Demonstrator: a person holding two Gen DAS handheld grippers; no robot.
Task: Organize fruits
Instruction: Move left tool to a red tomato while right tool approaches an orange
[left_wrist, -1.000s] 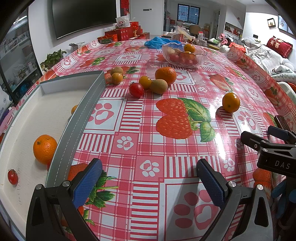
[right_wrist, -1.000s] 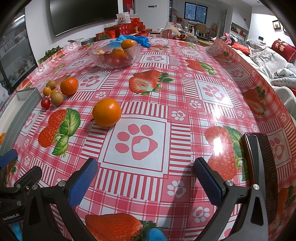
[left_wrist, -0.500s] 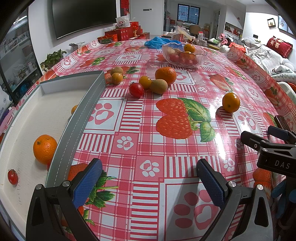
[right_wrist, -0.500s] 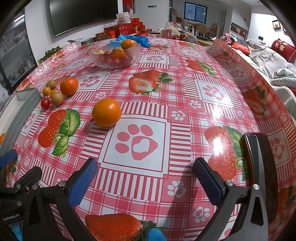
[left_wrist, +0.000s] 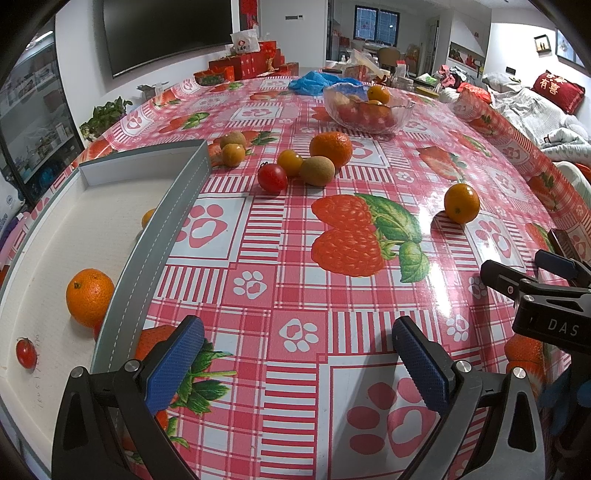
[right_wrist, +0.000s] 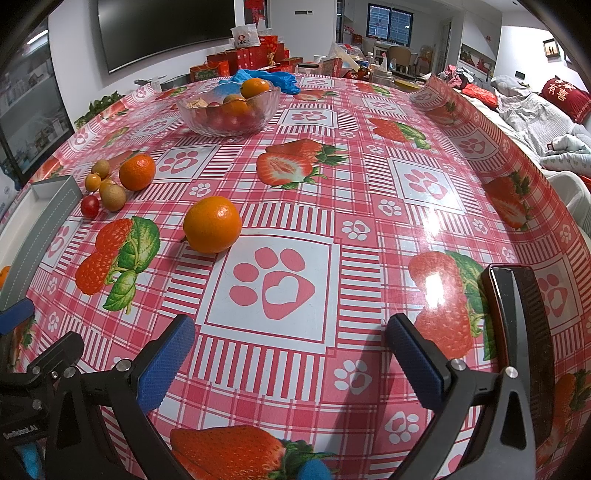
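Both grippers hover low over the near part of the strawberry tablecloth. My left gripper (left_wrist: 295, 354) is open and empty, just right of a grey-walled white tray (left_wrist: 162, 225) holding an orange (left_wrist: 89, 297) and a cherry tomato (left_wrist: 26, 352). My right gripper (right_wrist: 290, 354) is also open and empty. A lone orange (right_wrist: 212, 224) lies ahead of it to the left, the same orange (left_wrist: 461, 203) seen right of centre in the left wrist view. A loose cluster lies farther off: a mandarin (left_wrist: 330, 149), a kiwi (left_wrist: 317, 170), a red tomato (left_wrist: 272, 177) and small yellow fruits (left_wrist: 233, 154).
A glass bowl (right_wrist: 229, 107) of oranges and tomatoes stands at the back of the table. A black phone (right_wrist: 524, 332) lies by the right gripper. Blue gloves (right_wrist: 273, 79), red gift boxes and clutter line the far edge. The table rim curves down on the right.
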